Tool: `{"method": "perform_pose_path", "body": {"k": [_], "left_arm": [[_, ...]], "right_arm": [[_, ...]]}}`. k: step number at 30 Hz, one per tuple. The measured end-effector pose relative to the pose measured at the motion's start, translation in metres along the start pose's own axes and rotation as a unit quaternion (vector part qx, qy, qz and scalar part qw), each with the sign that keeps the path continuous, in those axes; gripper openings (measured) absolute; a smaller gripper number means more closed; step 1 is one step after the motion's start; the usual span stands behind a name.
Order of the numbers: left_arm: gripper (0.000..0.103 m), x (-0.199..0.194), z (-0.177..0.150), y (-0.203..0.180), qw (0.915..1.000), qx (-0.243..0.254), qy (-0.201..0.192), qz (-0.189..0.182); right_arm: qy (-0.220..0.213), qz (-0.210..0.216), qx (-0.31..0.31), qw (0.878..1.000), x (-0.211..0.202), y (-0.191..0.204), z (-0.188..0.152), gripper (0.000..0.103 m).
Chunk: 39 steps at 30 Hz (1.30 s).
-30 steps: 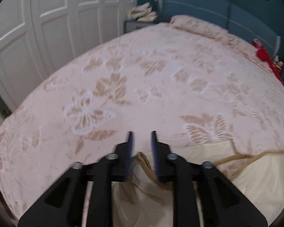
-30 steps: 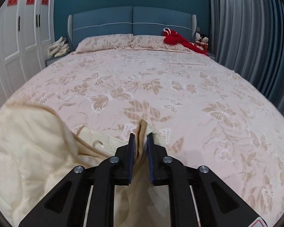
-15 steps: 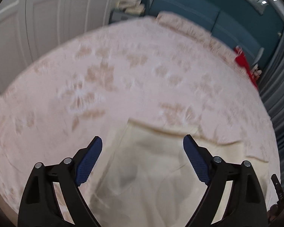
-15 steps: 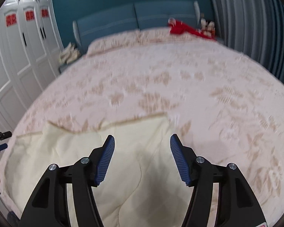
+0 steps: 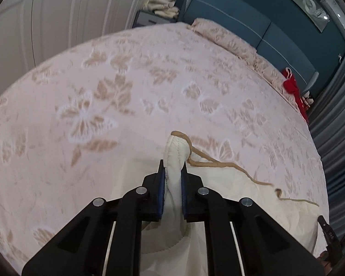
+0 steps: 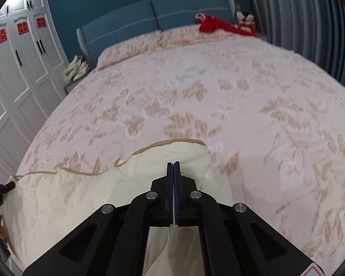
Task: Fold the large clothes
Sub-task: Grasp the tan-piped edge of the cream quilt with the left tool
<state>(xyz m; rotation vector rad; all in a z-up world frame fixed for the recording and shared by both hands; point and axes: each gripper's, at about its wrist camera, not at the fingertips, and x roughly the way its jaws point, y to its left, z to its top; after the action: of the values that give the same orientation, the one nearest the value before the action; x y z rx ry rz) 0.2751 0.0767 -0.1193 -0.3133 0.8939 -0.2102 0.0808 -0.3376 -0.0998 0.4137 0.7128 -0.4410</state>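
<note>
Now you hold the quilt point(image 5: 253, 197) at the near end of the bed point(image 5: 126, 92), one grip at each end of its far, tan-piped edge. Your left gripper point(image 5: 173, 179) has its fingers clenched on a thick bunched corner that sticks up past the tips, with the piping point(image 5: 218, 164) trailing off to the right across the cloth. Your right gripper point(image 6: 173, 184) has its fingers pressed flat together; cream cloth point(image 6: 80, 197) passes under them, but whether any is actually pinched you cannot tell from here. The piped edge runs crosswise between your two hands, so the quilt's long axis lies left to right, and the bulk of it hangs back toward you, below and behind the fingers. Ahead, the patterned cover stretches bare up to the pillows point(image 6: 149, 43), with a red garment point(image 6: 214, 26) well apart near the headboard. That seems the room to use: likely you carry both corners forward together, keeping the edge taut. The wardrobe point(image 6: 18, 80) side and the curtain point(image 6: 306, 18) side bound the bed's width.
</note>
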Motion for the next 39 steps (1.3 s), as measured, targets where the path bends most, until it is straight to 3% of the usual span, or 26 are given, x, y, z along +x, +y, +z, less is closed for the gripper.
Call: {"method": "perform_pose_path", "body": {"k": [5, 12, 20, 39], "left_arm": [[0.01, 0.033, -0.002, 0.001, 0.9989, 0.011, 0.015, 0.043], [0.011, 0.062, -0.019, 0.005, 0.9954, 0.037, 0.028, 0.084], [0.015, 0.079, -0.034, 0.008, 0.9938, 0.049, 0.024, 0.097], [0.018, 0.089, -0.046, 0.0, 0.9887, 0.079, 0.006, 0.127]], "right_arm": [[0.018, -0.02, 0.008, 1.0, 0.024, -0.01, 0.001, 0.0], [0.053, -0.048, -0.001, 0.997, 0.058, -0.015, -0.023, 0.0], [0.058, -0.062, -0.031, 0.996, 0.074, -0.011, -0.042, 0.0], [0.049, -0.062, -0.036, 0.996, 0.085, -0.011, -0.054, 0.0]]}}
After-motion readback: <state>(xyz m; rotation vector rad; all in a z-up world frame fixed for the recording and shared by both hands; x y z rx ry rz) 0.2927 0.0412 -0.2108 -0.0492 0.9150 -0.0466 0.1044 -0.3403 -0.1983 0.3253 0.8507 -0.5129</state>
